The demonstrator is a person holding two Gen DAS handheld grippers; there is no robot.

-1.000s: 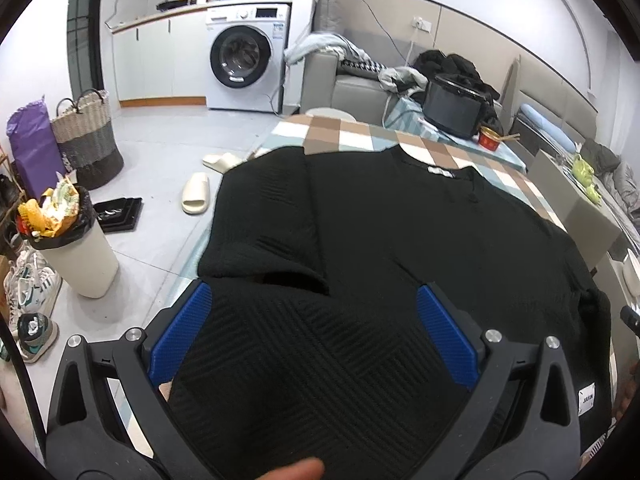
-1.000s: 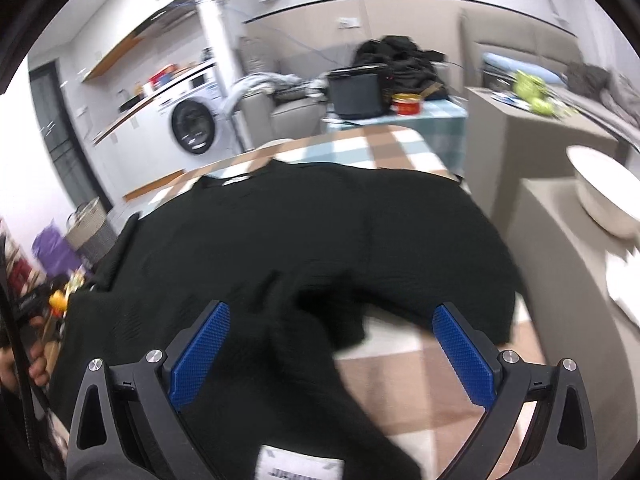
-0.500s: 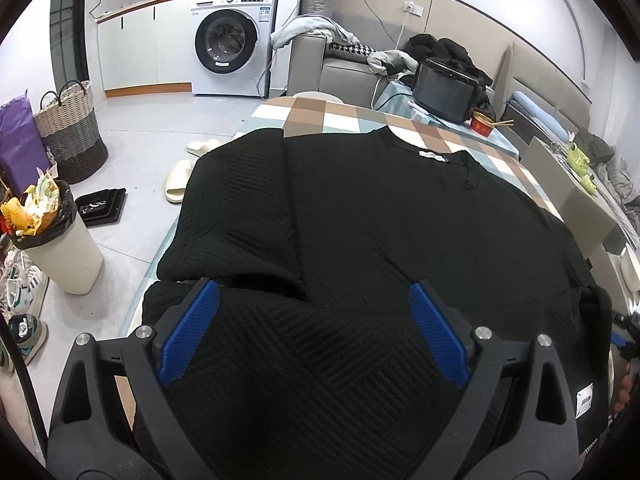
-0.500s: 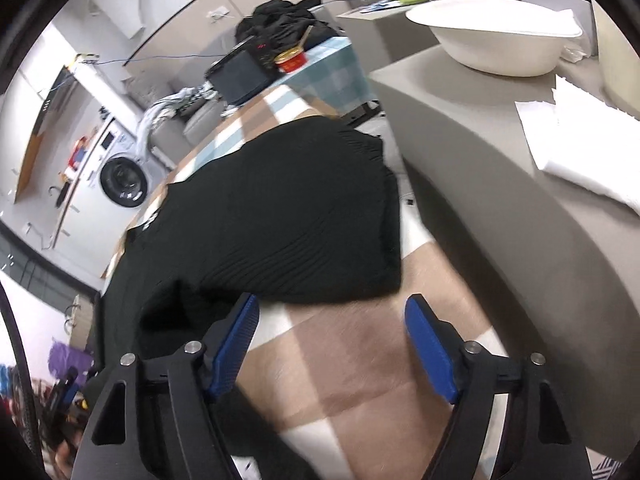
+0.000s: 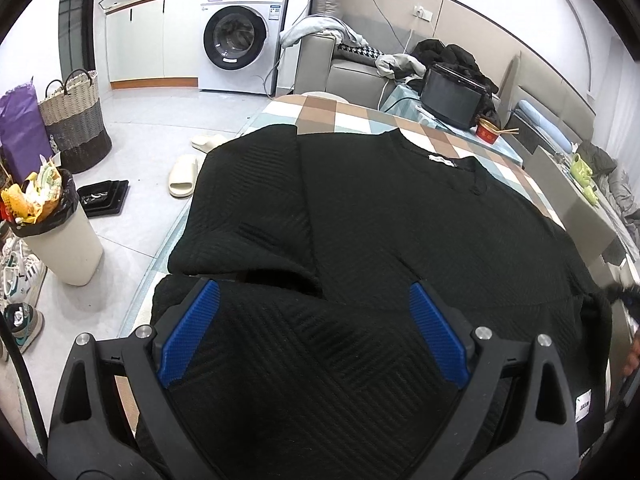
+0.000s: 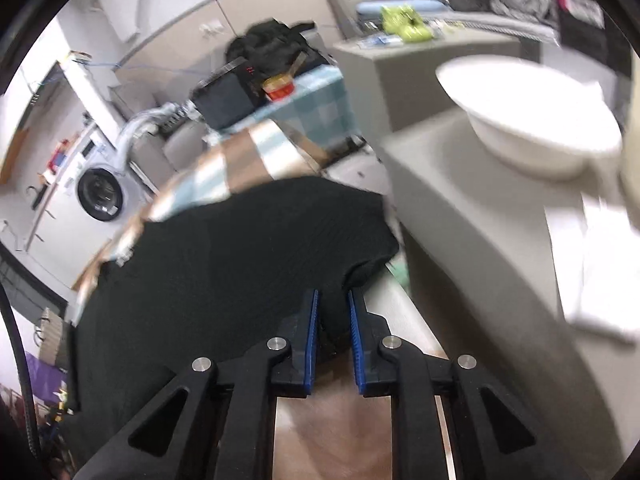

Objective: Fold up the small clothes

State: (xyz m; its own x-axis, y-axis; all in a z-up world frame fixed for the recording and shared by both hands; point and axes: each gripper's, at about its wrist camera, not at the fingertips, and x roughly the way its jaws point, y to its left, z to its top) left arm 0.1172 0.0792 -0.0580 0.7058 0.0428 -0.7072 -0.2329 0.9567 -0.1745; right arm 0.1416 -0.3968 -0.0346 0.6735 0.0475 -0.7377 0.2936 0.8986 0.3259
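Sweater [image 5: 400, 240] is spread across the checkered desk [image 5: 332, 114]; right gripper [image 6: 332, 336] closing on its sleeve edge, left gripper [image 5: 312, 336] spread above. Thin pinch could slip mid-fold.

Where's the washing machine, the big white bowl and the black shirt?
washing machine [image 5: 236, 36], left wrist view, on its round door.
white bowl [image 6: 532, 116], right wrist view, on its outer wall.
black shirt [image 5: 400, 216], left wrist view, on its chest.

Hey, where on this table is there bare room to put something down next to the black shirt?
Bare checked cloth shows beyond the collar of the black shirt, up to the black appliance and red bowl, and a strip under the right gripper. Elsewhere the shirt covers the table.
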